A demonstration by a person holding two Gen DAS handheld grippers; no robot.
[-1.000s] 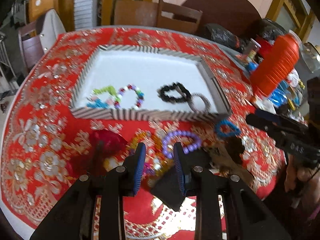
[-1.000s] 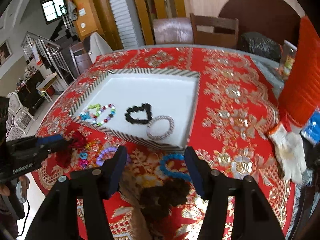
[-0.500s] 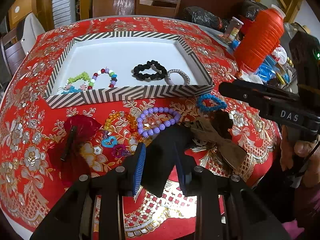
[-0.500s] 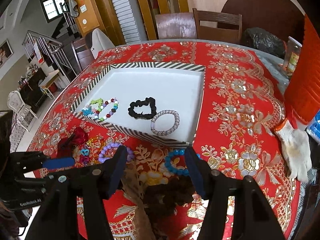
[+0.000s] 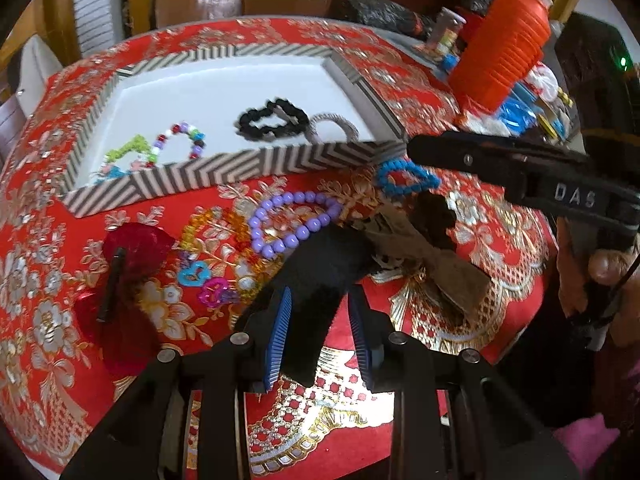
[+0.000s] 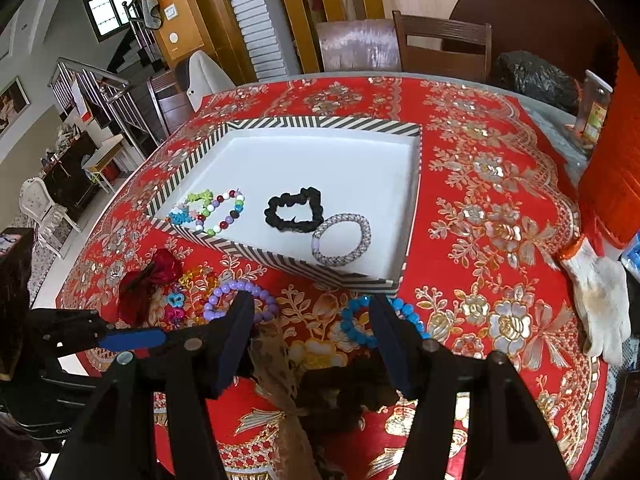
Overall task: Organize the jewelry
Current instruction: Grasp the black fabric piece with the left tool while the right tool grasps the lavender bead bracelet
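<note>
The black bow (image 5: pixel 320 276) lies lengthwise between my left gripper's (image 5: pixel 318 334) just-widening, untouching pads, while my right gripper (image 6: pixel 312 344) hovers open nearby.

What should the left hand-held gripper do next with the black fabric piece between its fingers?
Probably close the left hand-held gripper on the black fabric piece. Its jaws have just been opening, and the piece lies between them, apparently ungripped, on the tablecloth outside the striped tray, where other jewelry already sits.
</note>
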